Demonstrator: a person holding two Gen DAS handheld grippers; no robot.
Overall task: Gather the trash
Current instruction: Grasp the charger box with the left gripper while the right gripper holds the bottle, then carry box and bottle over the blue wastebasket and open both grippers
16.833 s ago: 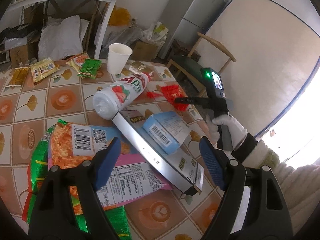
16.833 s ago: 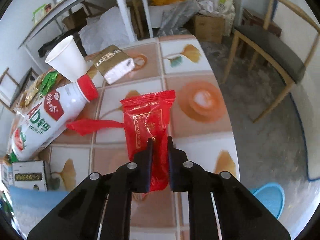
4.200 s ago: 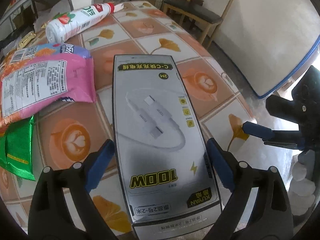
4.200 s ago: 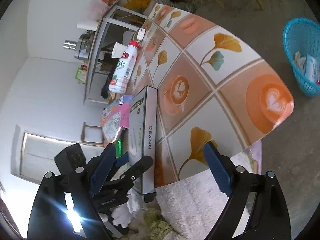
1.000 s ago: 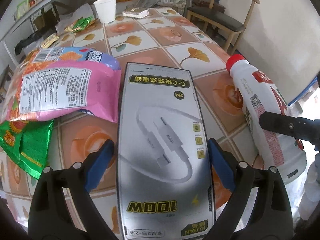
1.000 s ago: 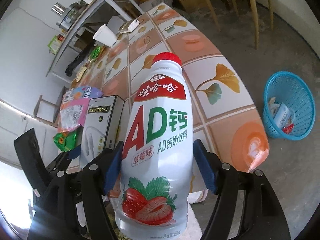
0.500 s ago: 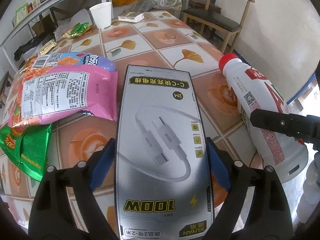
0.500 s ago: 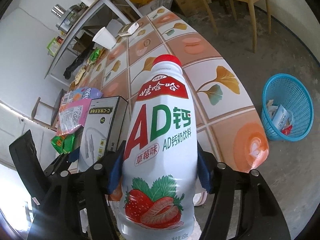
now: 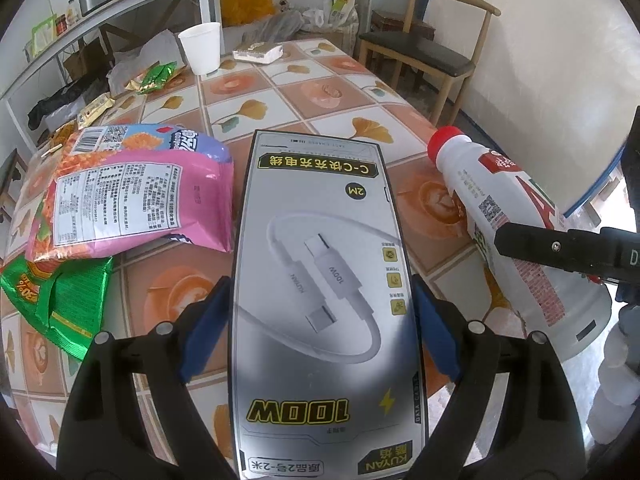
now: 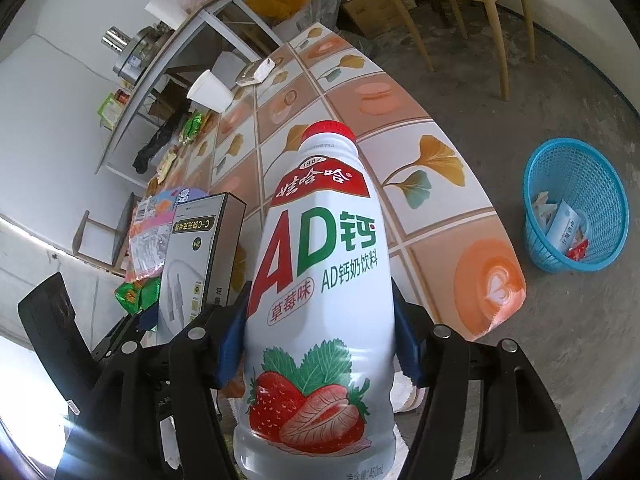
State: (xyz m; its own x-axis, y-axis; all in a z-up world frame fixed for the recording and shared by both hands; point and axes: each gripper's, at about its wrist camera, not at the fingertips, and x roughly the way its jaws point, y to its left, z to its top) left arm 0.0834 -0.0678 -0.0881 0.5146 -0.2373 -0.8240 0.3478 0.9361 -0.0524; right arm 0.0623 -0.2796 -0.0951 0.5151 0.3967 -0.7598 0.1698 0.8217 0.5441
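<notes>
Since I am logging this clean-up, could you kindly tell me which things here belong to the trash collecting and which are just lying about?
Part of the job:
- cable box, in the left hand-held gripper
- milk bottle, in the right hand-held gripper
- blue basket
- pink snack bag
- paper cup

Just lying about:
- chair
- shelf

1. Left wrist view looks down along its fingers, very close over the cable box [image 9: 320, 280], table [image 9: 280, 108] beyond.
2. Right wrist view looks down likewise, close on the bottle [image 10: 320, 280]; both views share box, bottle and table.
</notes>
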